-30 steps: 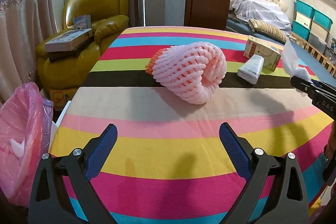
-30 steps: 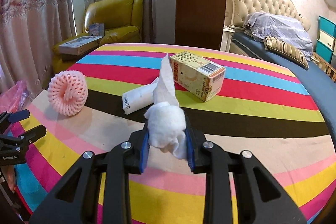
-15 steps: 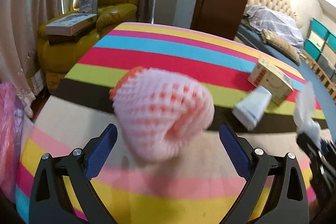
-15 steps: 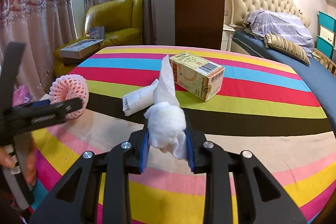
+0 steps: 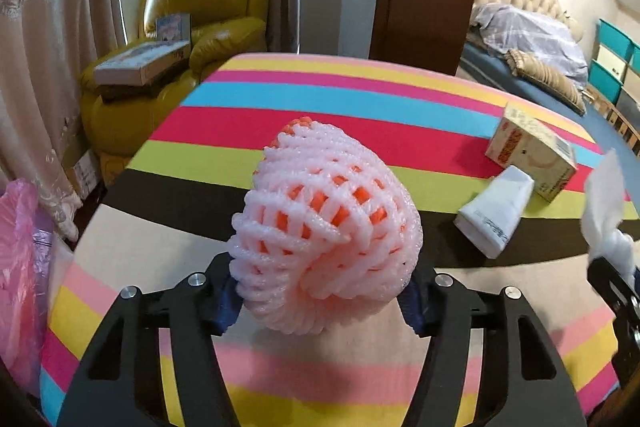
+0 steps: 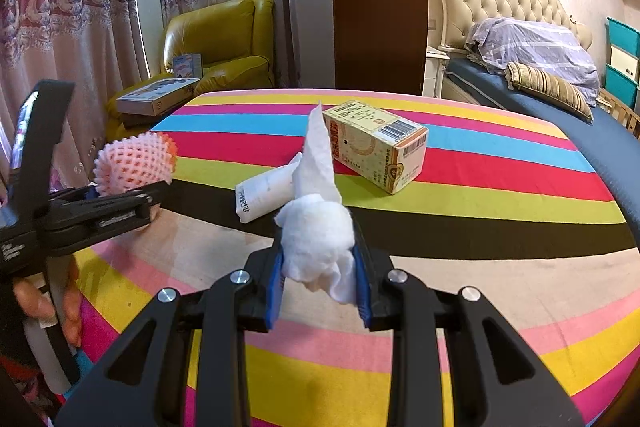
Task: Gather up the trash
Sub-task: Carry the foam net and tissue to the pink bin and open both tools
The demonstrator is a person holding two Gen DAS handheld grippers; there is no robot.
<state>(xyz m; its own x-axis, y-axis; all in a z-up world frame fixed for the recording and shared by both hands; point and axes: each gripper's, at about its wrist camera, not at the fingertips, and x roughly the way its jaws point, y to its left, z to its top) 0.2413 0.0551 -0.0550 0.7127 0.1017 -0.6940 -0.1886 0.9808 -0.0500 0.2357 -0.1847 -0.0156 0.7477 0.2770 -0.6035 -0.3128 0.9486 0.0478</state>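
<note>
2 grippers work: left gripper [image 5: 322, 297] jaws are closing around the pink foam fruit net [image 5: 324, 231]; right gripper [image 6: 318, 277] is clenched on the crumpled white tissue [image 6: 318, 233].

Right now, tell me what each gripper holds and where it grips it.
The right gripper clamps a crumpled white tissue at its wadded base. The left gripper, its jaws closing, flanks the pink foam net at its near end.

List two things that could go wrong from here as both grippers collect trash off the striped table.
1. The left gripper is closing on the soft foam fruit net; the net may squash and slip free.
2. The right gripper pinches only the tissue wad; its loose tail stands free and could snag or tear.
</note>
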